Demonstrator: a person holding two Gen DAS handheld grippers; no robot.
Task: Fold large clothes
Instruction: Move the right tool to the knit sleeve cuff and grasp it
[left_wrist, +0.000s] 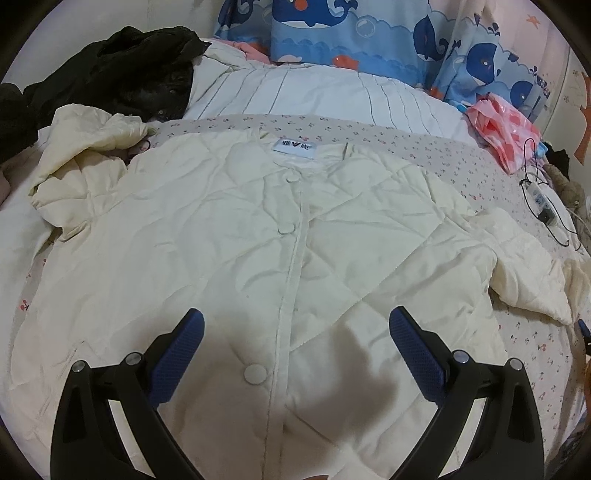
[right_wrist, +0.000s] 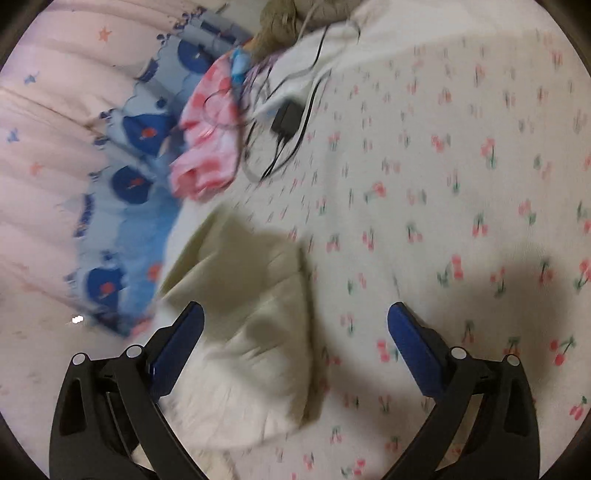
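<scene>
The left gripper has its two blue-padded fingers spread wide with nothing between them, hanging above the lower front of the cream quilted jacket. The jacket lies front-up and buttoned on the cherry-print bedsheet, its collar label at the far end from the gripper and its round buttons running down the placket; one button sits between the spread fingers. Beyond the jacket's collar lie a striped white pillow and a whale-print blue quilt; a black garment is heaped off the jacket's far left shoulder, and a pink bag off its far right.

The right gripper is likewise wide apart and empty, held over the jacket's sleeve end, which lies between its fingers nearer the left one. This view is motion-blurred. Past the sleeve lie the pink bag and a black charger with cables.
</scene>
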